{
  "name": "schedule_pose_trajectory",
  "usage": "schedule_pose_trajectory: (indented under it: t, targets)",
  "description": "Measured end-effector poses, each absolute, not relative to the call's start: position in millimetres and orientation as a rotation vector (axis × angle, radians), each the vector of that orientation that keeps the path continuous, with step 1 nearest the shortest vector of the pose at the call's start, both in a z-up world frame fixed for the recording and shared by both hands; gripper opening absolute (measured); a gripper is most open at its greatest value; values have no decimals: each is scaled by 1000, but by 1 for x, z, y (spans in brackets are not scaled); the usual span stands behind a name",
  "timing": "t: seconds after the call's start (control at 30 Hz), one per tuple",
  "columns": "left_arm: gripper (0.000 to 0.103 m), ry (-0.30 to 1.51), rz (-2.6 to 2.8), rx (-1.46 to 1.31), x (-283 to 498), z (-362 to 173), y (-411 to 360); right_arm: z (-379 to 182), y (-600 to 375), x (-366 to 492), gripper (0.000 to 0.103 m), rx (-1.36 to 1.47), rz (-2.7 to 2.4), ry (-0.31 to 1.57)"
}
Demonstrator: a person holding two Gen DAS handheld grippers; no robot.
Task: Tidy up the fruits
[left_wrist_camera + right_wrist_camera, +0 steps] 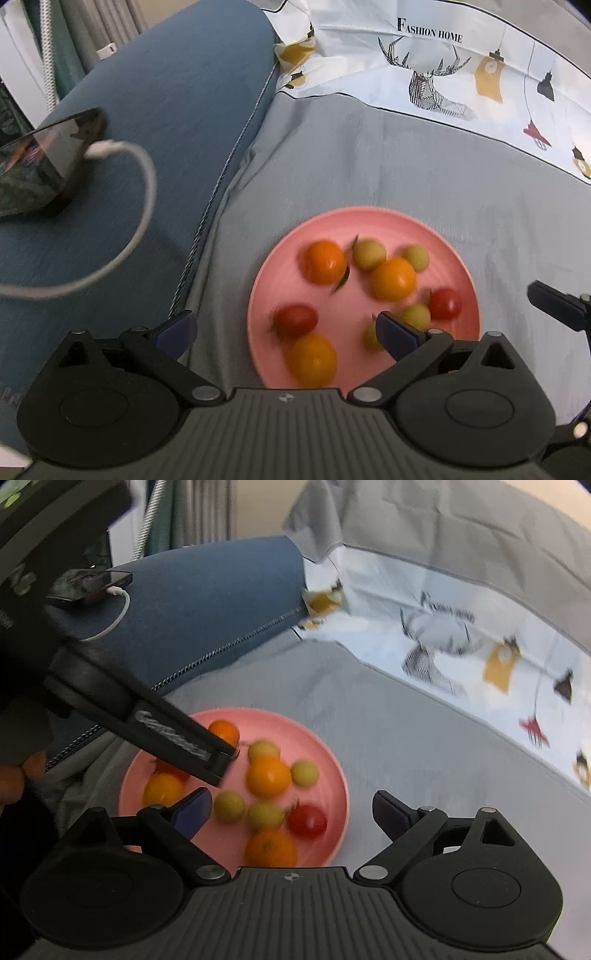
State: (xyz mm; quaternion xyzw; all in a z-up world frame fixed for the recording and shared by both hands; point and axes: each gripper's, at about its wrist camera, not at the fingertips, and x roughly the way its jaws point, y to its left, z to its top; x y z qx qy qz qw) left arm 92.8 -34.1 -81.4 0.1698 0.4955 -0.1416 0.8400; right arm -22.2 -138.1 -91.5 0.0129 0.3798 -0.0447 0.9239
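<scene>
From the left wrist, the left gripper (286, 328) is hovering with its fingers spread wide and holding nothing, above the near-left part of the pink plate (458, 251) on the grey sheet (369, 155); a red cherry tomato (295, 320) is lying between them. From the right wrist, the right gripper (291, 812) is likewise gaping empty, a red tomato (307, 820) sitting just ahead between its fingers, probably its easier pick.

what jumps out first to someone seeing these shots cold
The pink plate on the grey cloth, holding oranges, red tomatoes and small yellow-green fruits. Both grippers hang over it with jaws open: the left gripper and the right gripper. Further left, a phone lies plugged into a white cable on the blue cushion.
</scene>
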Motion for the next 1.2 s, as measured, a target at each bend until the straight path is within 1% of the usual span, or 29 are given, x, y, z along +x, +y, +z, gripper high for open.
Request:
schedule_pose_trajectory:
  t: [0.13, 0.27, 0.47, 0.6, 0.9, 1.2]
  targets:
    - [103, 1060, -298, 343, 65, -68, -16, -79, -137, -53, 96, 122, -156, 798]
    - [103, 1040, -273, 329, 32, -53, 3, -66, -127, -86, 99, 175, -224, 778]
    - [103, 981, -273, 328, -11, -32, 20, -51, -102, -123, 102, 139, -256, 728]
    - [103, 933, -282, 349, -36, -22, 23, -40, -91, -141, 102, 96, -277, 684]
    - [103, 861, -302, 324, -68, -3, 31, -21, -85, -167, 102, 82, -308, 624]
    - [103, 846, -286, 310, -74, 2, 38, -13, -79, -175, 102, 63, -303, 603]
